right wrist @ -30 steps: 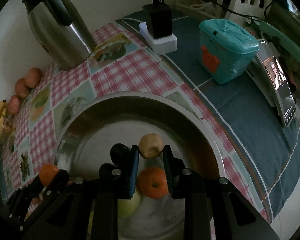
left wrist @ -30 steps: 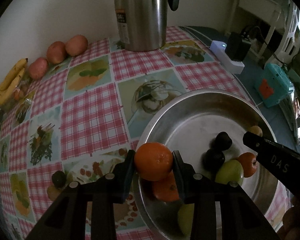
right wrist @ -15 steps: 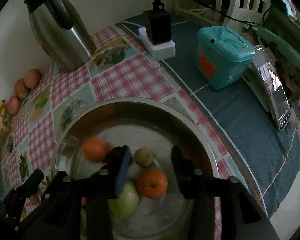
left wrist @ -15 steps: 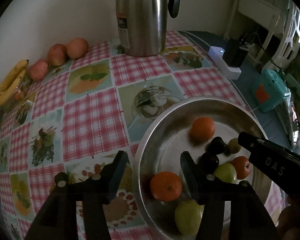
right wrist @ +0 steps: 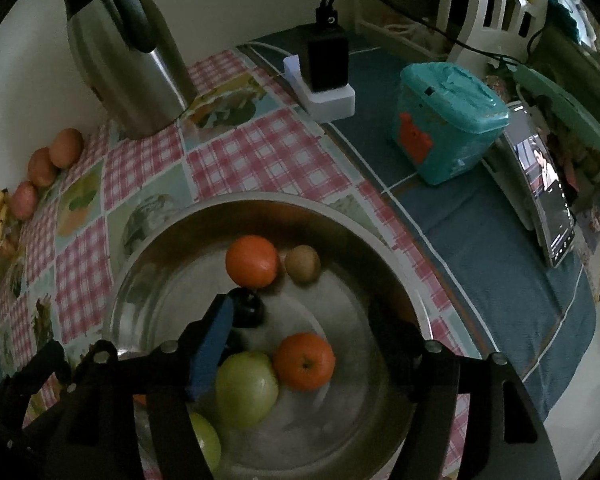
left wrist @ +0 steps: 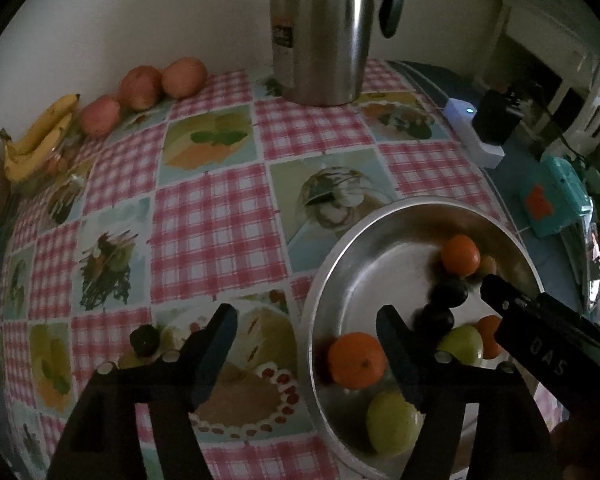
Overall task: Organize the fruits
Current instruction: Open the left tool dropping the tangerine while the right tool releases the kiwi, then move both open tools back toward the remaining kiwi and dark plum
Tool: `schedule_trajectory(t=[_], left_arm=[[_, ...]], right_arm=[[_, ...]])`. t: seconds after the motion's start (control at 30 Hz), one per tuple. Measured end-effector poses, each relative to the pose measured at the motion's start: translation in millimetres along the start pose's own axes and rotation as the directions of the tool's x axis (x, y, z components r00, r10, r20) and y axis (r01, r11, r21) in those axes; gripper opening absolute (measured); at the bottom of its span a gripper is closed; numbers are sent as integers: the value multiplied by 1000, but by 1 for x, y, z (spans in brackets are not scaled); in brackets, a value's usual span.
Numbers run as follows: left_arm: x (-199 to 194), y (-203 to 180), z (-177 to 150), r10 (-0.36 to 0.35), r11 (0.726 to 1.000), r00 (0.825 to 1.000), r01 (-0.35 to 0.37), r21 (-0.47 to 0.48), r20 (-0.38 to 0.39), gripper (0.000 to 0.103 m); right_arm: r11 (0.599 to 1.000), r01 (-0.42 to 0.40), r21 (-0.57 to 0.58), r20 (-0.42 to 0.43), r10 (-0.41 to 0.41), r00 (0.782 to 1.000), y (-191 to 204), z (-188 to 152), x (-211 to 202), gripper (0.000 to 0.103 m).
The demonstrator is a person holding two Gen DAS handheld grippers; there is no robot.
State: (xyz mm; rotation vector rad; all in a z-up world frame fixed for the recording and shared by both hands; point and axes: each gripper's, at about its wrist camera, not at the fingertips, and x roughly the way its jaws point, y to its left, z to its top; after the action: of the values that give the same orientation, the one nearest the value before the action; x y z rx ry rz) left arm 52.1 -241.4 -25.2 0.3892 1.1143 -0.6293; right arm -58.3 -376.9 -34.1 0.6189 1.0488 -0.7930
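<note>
From my left wrist, my left gripper [left wrist: 306,330] stood with its jaws wide and held nothing, one finger over the tablecloth [left wrist: 216,232] and the other over the near rim of the steel bowl [left wrist: 340,256]. Inside the bowl lay an orange [left wrist: 355,360] by that rim, a second orange [left wrist: 460,255] toward the far side, two dark fruits [left wrist: 444,304] between them, a green apple [left wrist: 462,344] and a yellow-green fruit [left wrist: 392,424] nearest me. My right gripper's finger [left wrist: 540,332] reached in over the bowl's right side, the letters "DAS" readable on it. Left of the bowl a small dark fruit [left wrist: 144,340] sat on the cloth; far beyond the bowl stood a steel thermos jug [left wrist: 324,32] whose label I could not read, with bananas [left wrist: 40,136] and three reddish fruits [left wrist: 140,88] along the wall. From my right wrist, my right gripper [right wrist: 304,320] hung spread wide and empty above the bowl [right wrist: 160,248], over an orange [right wrist: 305,361] and a green apple [right wrist: 246,388]; another orange [right wrist: 252,261] touched a brown kiwi [right wrist: 302,263] farther in. Right of the bowl stood a teal box [right wrist: 448,120] and a lit phone [right wrist: 548,192].
</note>
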Motion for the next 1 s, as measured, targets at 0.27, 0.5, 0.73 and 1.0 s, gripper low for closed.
schedule_trajectory(t=[0.27,0.5,0.73,1.0], left_arm=[[3,16,-2,15,996,999,-19,-87,-48,95],[6,33,-4,25,990,997,-35,-138,-73,102],[6,50,-2,44,984,996,-56,-170,-78,102],[16,60,-8,27,981,993,-49,-188,-119,102]], right_arm=[[1000,-2,-30,-18,1,1000,7,-3,3,71],[999,-12,-38,-11,11,1000,9,-7,3,93],[998,-11,-66,-15,10,1000,19,-9,4,93],[997,-1,-76,-19,-1,1000,29,-10,9,93]])
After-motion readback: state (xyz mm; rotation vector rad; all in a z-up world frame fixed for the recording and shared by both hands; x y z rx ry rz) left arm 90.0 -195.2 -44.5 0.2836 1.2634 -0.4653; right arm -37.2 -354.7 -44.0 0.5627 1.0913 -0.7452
